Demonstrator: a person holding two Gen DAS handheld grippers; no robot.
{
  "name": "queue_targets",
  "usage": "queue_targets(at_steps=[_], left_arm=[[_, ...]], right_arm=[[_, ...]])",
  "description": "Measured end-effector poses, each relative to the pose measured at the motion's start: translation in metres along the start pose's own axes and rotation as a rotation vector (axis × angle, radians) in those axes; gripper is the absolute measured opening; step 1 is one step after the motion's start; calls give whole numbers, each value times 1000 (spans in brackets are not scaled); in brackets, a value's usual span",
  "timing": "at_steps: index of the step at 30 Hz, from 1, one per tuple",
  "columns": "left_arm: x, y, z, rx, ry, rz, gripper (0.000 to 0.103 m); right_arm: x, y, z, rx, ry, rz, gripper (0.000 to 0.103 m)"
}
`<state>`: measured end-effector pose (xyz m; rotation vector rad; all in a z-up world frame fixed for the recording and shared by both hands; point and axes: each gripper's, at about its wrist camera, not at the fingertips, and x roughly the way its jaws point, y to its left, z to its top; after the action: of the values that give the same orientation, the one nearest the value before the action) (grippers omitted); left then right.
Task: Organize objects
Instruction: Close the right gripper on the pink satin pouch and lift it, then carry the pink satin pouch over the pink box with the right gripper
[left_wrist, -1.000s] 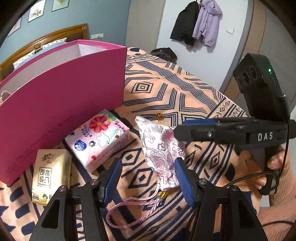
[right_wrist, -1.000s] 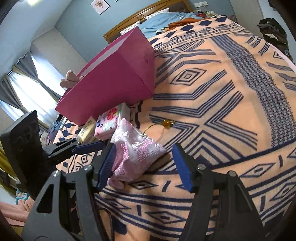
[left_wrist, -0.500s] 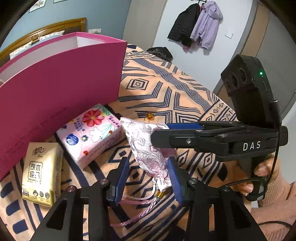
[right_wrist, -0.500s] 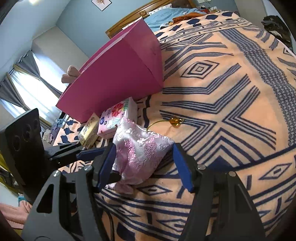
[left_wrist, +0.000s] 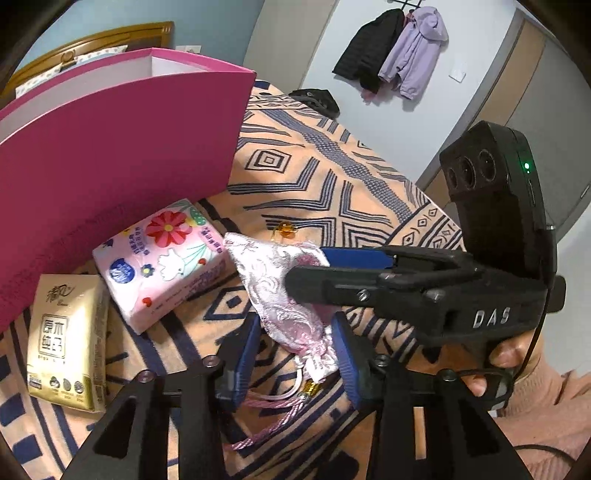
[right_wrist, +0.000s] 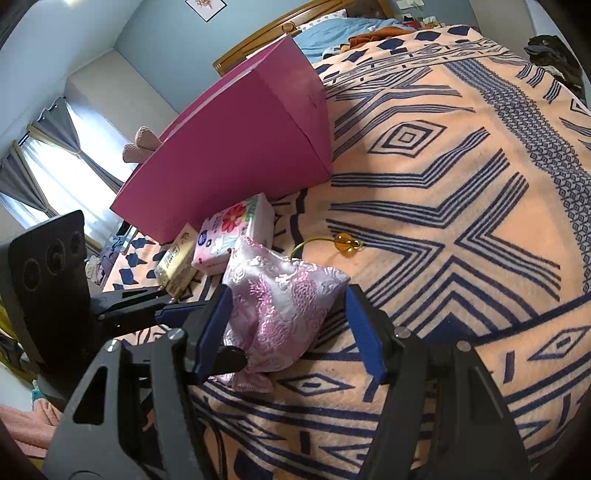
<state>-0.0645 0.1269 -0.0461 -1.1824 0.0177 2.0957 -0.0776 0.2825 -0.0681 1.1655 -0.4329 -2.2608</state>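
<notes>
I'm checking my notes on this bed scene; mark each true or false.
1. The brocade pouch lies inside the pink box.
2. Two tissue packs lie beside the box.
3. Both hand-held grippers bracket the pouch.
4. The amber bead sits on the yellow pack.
1. False. The brocade pouch lies on the blanket, outside the pink box.
2. True: the floral pack and the yellow pack.
3. True: left hand-held gripper, right hand-held gripper.
4. False. The amber bead lies on the blanket.
</notes>
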Motion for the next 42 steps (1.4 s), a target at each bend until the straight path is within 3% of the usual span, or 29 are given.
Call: queue_targets(at_steps=[10,42], left_arm=[[-3,-4,3,0,-24,-24,30],[-67,-11,30,51,-208,5,30]], right_arm=[[-4,4,0,-5,-18,25,52],[-38,64,45,-173,-141,66,52]])
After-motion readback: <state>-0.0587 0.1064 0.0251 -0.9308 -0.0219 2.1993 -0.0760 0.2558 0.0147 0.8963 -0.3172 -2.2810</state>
